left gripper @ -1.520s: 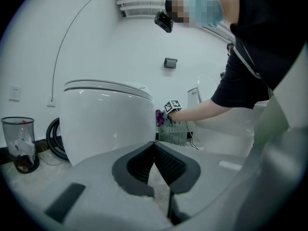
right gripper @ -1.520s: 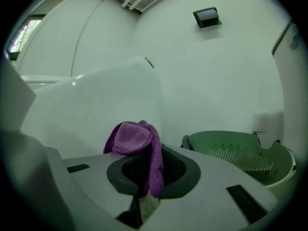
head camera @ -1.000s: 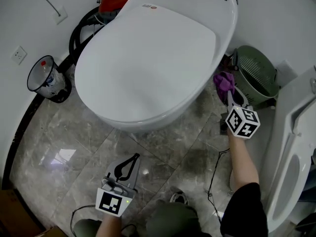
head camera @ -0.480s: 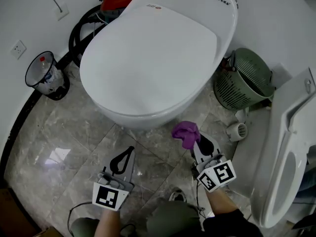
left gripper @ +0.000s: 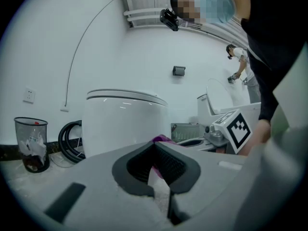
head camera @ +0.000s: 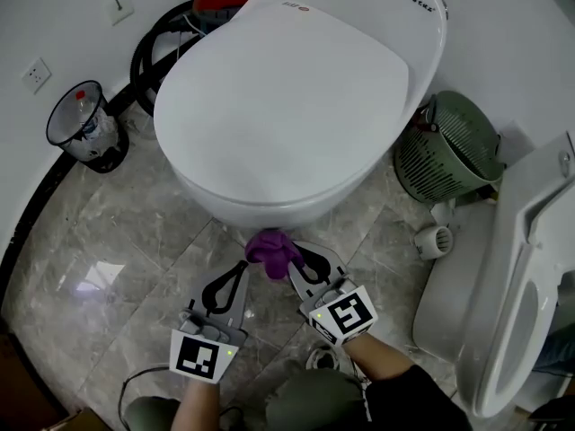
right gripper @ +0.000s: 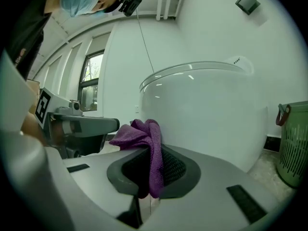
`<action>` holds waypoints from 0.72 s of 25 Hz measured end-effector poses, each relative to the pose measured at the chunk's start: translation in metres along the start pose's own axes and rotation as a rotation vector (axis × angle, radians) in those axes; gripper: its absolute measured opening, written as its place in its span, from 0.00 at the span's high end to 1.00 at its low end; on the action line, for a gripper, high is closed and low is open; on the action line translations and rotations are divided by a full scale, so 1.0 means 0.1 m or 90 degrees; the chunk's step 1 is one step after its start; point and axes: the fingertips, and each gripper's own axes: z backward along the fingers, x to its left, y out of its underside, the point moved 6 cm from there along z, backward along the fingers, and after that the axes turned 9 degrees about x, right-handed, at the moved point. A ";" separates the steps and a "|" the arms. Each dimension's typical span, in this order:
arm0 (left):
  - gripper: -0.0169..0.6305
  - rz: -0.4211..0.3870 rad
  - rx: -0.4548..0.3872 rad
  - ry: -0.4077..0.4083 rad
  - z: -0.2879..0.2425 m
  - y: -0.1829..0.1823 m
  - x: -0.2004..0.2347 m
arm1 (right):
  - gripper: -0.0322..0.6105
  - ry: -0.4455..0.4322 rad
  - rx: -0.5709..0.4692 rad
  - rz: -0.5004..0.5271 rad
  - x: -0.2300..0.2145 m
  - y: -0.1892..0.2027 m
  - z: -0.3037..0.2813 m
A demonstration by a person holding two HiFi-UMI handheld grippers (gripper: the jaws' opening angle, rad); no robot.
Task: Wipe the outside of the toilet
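One second earlier your right gripper (head camera: 289, 260) had held the purple cloth (head camera: 272, 250) at the toilet's (head camera: 287, 97) right flank, by the green basket (head camera: 449, 146). It had since swung round to the bowl's front, jaws clamped on the cloth, which sat low against the front curve. I judged the right side wiped and the front now in hand. Your left gripper (head camera: 237, 279), jaws together on nothing, hung just beside it over the floor (head camera: 108, 259). The toilet's long axis ran from the far wall towards you, with its rounded nose pointing down-left.
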 end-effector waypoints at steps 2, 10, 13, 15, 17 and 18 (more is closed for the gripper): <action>0.97 -0.001 0.003 0.002 -0.01 0.02 -0.01 | 0.89 0.002 0.008 0.007 -0.02 0.03 -0.02; 0.97 -0.006 0.013 0.012 -0.11 0.06 -0.09 | 0.89 0.074 0.021 0.003 -0.55 0.10 0.18; 0.97 -0.005 0.017 0.021 -0.17 0.08 -0.15 | 0.89 0.084 0.023 -0.005 -0.82 0.13 0.28; 0.97 -0.001 0.019 0.027 -0.21 0.09 -0.19 | 0.89 0.078 0.030 0.003 -0.98 0.13 0.32; 0.97 0.001 0.026 0.031 -0.23 0.11 -0.23 | 0.89 0.082 0.040 0.014 -1.16 0.13 0.37; 0.97 0.001 0.030 0.033 -0.24 0.12 -0.24 | 0.89 0.088 0.043 0.017 -1.26 0.13 0.39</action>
